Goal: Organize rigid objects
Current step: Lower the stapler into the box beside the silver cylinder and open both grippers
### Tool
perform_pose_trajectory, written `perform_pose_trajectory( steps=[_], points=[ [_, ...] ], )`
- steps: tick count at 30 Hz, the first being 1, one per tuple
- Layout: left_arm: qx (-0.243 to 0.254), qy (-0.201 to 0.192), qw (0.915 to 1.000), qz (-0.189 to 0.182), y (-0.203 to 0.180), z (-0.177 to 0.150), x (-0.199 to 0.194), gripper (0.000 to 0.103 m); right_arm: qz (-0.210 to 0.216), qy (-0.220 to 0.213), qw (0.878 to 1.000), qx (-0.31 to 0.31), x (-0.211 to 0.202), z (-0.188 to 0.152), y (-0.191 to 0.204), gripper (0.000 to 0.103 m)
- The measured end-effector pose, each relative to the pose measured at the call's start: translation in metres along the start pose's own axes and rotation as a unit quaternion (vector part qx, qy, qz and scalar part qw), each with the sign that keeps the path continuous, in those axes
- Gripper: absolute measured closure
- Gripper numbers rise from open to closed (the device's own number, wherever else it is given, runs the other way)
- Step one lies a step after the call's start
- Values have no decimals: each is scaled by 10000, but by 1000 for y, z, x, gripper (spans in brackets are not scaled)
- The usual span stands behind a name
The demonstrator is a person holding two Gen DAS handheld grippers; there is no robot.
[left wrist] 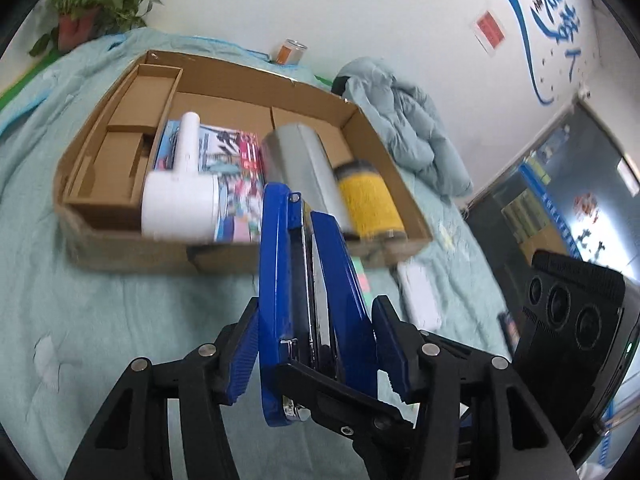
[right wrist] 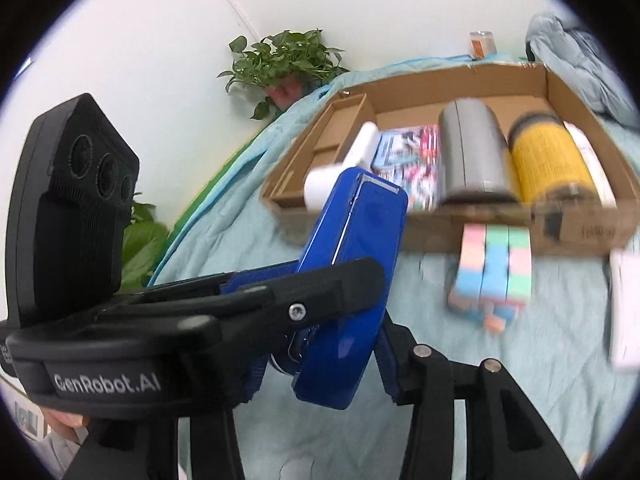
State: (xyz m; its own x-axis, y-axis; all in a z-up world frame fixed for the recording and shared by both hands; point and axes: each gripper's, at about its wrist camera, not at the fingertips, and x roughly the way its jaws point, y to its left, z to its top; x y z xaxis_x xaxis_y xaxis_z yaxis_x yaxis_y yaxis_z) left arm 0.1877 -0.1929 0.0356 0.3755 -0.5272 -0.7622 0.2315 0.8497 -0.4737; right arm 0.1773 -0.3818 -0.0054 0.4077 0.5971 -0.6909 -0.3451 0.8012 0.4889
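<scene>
Blue stapler [left wrist: 308, 300]: held off the bed, clamped between both grippers. Left gripper [left wrist: 316, 356] has its pads pressed on the stapler's two sides; right gripper [right wrist: 320, 344] grips the same stapler [right wrist: 352, 264] at its near end.

Light green bedspread [left wrist: 120, 300]: covers the surface below.

Stack of pastel blocks [right wrist: 494, 268]: lies on the bedspread just in front of the box's near wall.

White flat item [right wrist: 624, 308]: to the right of the blocks, blurred.

Cardboard box [left wrist: 120, 248]: beyond the stapler, open-topped. Holds, left to right, a white handled device [left wrist: 180, 196], a colourful printed pack [left wrist: 236, 168], a grey cylinder [left wrist: 300, 164] and a yellow cylinder [left wrist: 370, 204].

Small can [left wrist: 290, 52], crumpled cloth [left wrist: 404, 120], potted plant [left wrist: 92, 4]: far, by the wall.
</scene>
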Motion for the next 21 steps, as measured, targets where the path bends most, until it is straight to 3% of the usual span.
perform_pose_trajectory(
  steps=[12,21],
  points=[
    [-241,-100,9996,-83,36,106,31,52,-129,178,9991,-371,40,90,-17,59],
    [-250,368,9990,-72,57,146,77,51,-255,528,9981,-181,69,108,-45,59]
  ],
)
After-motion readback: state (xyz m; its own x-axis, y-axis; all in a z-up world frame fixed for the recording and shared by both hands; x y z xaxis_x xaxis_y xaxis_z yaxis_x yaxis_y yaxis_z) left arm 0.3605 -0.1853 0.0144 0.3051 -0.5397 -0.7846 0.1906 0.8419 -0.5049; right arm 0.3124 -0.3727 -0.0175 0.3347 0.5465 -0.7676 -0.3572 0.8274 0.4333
